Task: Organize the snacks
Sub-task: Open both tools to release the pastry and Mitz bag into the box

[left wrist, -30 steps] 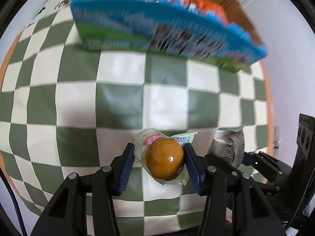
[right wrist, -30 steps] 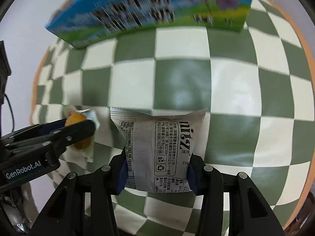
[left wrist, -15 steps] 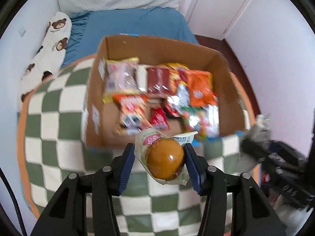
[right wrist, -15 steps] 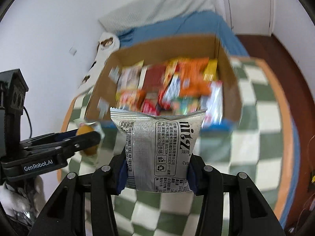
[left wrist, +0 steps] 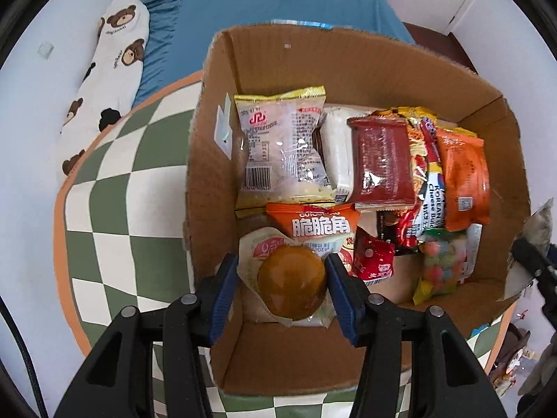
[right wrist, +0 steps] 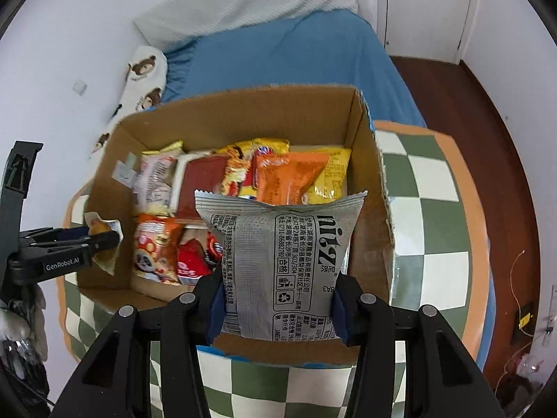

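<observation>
Cardboard box of snacks sits below us, our left gripper jaws clamping a wrapped bun, right gripper jaws clamping a silver packet.

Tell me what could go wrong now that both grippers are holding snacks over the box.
The silver packet in the right gripper hangs near the box's front wall; released here, it might catch the edge. The wrapped bun in the left gripper may roll off the crowded packets.

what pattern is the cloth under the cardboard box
Green and cream checks with an orange border: the tablecloth under the cardboard box. Clearest in the right wrist view.
</observation>
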Demonstrator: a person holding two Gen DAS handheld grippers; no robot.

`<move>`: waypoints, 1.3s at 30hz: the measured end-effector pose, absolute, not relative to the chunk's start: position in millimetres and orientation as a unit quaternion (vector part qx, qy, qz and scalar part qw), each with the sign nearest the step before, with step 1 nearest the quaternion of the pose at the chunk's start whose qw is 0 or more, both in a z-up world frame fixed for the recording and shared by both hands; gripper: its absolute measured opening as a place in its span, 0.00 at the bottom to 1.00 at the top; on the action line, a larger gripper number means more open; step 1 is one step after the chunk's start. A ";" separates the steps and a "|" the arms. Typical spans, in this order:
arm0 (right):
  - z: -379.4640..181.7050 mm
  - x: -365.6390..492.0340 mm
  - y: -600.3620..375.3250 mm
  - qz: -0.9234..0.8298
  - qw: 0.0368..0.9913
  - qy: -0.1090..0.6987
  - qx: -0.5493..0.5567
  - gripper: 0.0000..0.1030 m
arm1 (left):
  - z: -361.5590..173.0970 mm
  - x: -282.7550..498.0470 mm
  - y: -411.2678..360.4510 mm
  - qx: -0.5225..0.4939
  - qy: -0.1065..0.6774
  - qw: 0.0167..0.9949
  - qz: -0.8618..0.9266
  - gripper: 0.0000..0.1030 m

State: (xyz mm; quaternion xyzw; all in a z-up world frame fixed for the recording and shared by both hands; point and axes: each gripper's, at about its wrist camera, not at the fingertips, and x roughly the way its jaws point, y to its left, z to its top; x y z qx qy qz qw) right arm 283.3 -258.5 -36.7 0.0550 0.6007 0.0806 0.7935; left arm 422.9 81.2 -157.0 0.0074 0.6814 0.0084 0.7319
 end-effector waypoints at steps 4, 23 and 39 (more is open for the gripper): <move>-60.9 289.1 -261.8 0.068 0.773 0.629 0.050 0.52 | -164.8 425.9 83.0 0.003 0.687 0.727 0.012 0.56; -56.8 277.5 -262.7 0.035 0.784 0.619 0.032 0.96 | -141.7 400.0 57.7 -0.017 0.641 0.767 -0.012 0.96; 16.5 206.8 -245.6 0.042 0.844 0.534 0.015 0.97 | -53.3 307.3 52.7 -0.031 0.537 0.843 -0.017 0.96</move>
